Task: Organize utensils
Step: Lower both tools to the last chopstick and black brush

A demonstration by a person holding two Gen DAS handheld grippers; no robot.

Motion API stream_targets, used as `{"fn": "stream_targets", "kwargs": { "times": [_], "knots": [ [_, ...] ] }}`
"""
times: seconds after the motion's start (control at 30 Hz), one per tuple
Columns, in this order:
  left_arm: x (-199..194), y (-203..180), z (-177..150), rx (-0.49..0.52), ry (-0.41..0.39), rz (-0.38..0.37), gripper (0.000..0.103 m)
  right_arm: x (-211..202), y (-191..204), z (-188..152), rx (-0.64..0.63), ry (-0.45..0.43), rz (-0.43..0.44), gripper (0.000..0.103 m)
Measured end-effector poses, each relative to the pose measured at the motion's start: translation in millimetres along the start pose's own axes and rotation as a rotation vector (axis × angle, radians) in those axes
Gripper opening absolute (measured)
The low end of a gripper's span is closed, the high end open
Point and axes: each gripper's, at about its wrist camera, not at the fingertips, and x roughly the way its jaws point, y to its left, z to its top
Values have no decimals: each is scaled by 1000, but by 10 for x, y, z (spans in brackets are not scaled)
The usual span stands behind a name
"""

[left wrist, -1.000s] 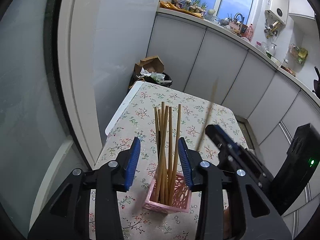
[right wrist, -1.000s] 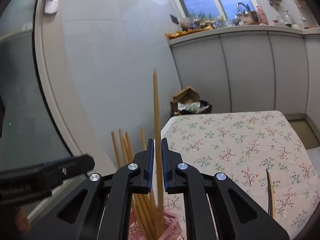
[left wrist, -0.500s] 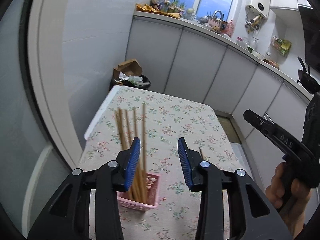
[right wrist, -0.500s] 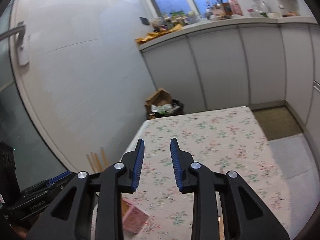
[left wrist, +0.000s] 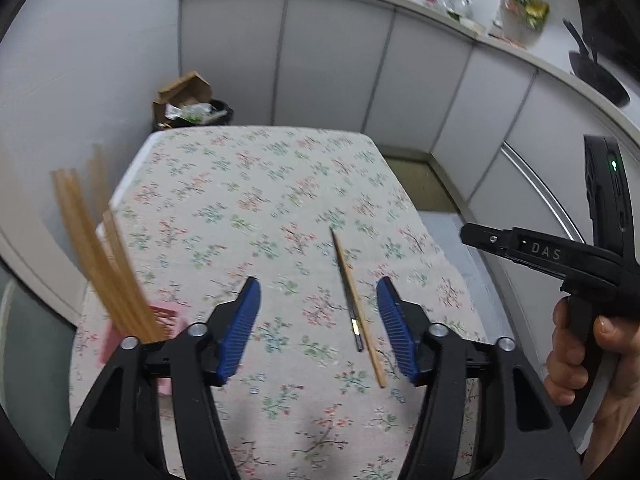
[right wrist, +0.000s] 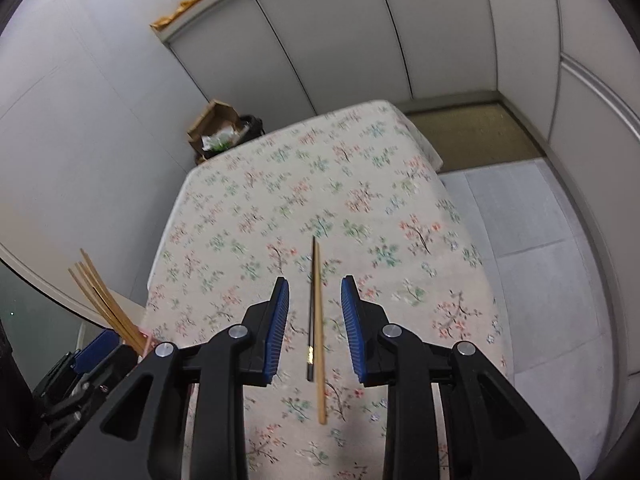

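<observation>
Both the left claw point(left wrist: 318, 326) and right claw point(right wrist: 314, 330) (released) hover above two chopsticks point(right wrist: 318, 332); the pink holder point(left wrist: 160, 320), seemingly blurred, stands left of them.

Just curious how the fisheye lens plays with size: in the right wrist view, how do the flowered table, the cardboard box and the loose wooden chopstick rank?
1. Flowered table, far the largest.
2 and 3. Loose wooden chopstick and cardboard box: unsure. The chopstick spans longer, but lies much nearer the camera.

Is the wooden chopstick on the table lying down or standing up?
Lying down. The wooden chopstick lies flat on the flowery tablecloth, beside a dark stick, seen between the open right gripper fingers.
</observation>
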Motion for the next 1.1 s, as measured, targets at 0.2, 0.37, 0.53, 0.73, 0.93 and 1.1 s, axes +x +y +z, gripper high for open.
{"fn": "stream_targets", "kwargs": {
  "times": [0.2, 0.37, 0.53, 0.73, 0.93, 1.1],
  "knots": [
    [591, -217, -28, 7, 132, -8, 66, 188, -245, -32, 30, 73, -38, 37],
    [1091, -135, -1, -36, 213, 26, 66, 291, -283, -54, 25, 120, -56, 37],
    [1545, -31, -51, -40, 289, 85, 58, 402, -241, -73, -4, 153, -73, 37],
    [1818, -23, -103, -38, 331, 72, 53, 453, -226, -58, -7, 162, -76, 37],
    [1946, -114, -119, -19, 357, 61, 53, 480, -221, -41, -5, 164, -79, 37],
    [2017, -63, -113, -48, 371, 46, 41, 487, -230, -31, -4, 163, -84, 37]
  ]
}}
